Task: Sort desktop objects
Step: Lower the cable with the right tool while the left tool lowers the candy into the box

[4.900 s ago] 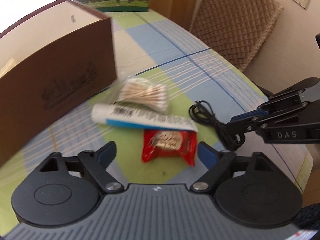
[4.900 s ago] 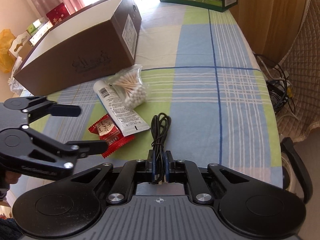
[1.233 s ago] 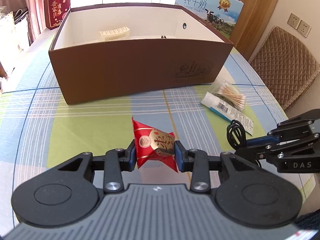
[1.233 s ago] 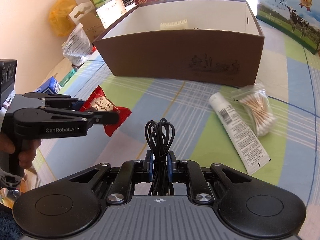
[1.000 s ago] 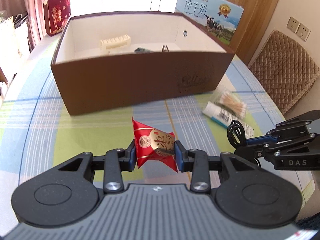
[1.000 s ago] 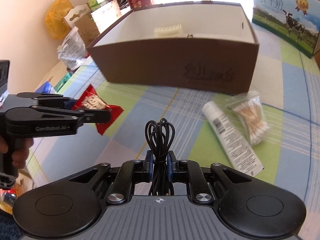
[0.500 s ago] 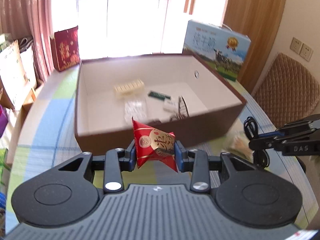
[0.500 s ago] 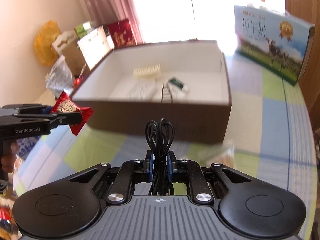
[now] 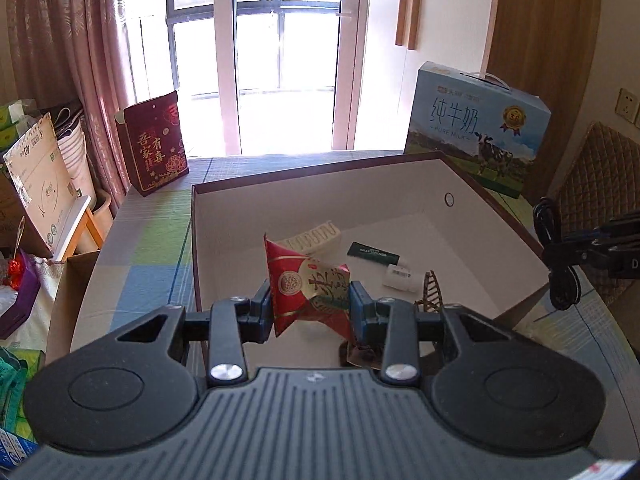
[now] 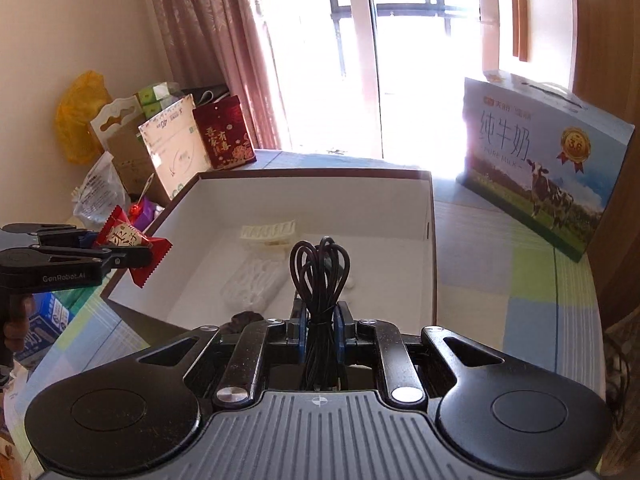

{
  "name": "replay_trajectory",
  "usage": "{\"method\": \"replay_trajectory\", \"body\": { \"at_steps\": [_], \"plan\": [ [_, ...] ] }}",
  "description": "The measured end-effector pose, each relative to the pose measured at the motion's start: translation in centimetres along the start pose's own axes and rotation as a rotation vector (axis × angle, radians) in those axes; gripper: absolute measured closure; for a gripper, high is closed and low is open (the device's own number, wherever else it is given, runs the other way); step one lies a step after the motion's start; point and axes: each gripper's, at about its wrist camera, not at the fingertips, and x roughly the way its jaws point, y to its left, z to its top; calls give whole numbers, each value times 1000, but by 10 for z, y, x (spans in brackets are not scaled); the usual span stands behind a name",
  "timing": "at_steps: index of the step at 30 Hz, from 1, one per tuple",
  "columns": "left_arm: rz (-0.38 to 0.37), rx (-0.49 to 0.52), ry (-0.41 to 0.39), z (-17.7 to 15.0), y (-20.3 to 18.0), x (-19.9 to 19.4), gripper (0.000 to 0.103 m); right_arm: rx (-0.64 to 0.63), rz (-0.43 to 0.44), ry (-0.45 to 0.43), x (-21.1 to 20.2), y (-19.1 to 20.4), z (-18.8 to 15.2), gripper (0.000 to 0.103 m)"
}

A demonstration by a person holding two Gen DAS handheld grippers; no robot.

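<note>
The left gripper (image 9: pixel 311 306) has its fingers closed on a red snack packet (image 9: pixel 308 292), pinching it across the middle, and holds it above the near edge of the open brown box (image 9: pixel 500 210) that stands on the checked tablecloth (image 9: pixel 160 236). The right gripper (image 10: pixel 319 330) has its fingers drawn narrow around a coiled black cable (image 10: pixel 319 272), gripped low on the bundle so that the loops stand up above the fingers; it too sits over the near side of the box. Both things look very light. The packet is a crinkly foil wrapper, probably slick and puffed with air, so a hold across its flat faces, clear of the crimped ends, seems the safest; squeezing harder would likely crush whatever is inside. The cable is limp and springy, and its loops would probably spread once let go, so gripping it where the strands are gathered makes sense. Already lying on the white floor of the box are a pale ridged piece (image 9: pixel 316 236), a dark green stick (image 9: pixel 373 251), a small white tube (image 9: pixel 399 276) and a clear plastic pack (image 10: pixel 252 284). A milk carton (image 9: pixel 478 128) stands behind the box, well apart from both grippers. My guess is that each thing needs only to be released over a bare patch of the box floor.
</note>
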Motion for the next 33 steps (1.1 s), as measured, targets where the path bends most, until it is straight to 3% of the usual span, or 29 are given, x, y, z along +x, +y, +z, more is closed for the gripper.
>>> {"method": "replay_trajectory", "body": {
  "at_steps": [13, 23, 33],
  "plan": [
    [12, 5, 207, 1, 11, 66, 71, 15, -27, 130, 70, -24, 17, 92],
    [7, 18, 300, -3, 11, 93, 71, -38, -40, 222, 97, -29, 17, 92],
    [-3, 54, 366, -11, 1, 108, 71, -50, -41, 259, 110, -28, 11, 92]
  ]
}}
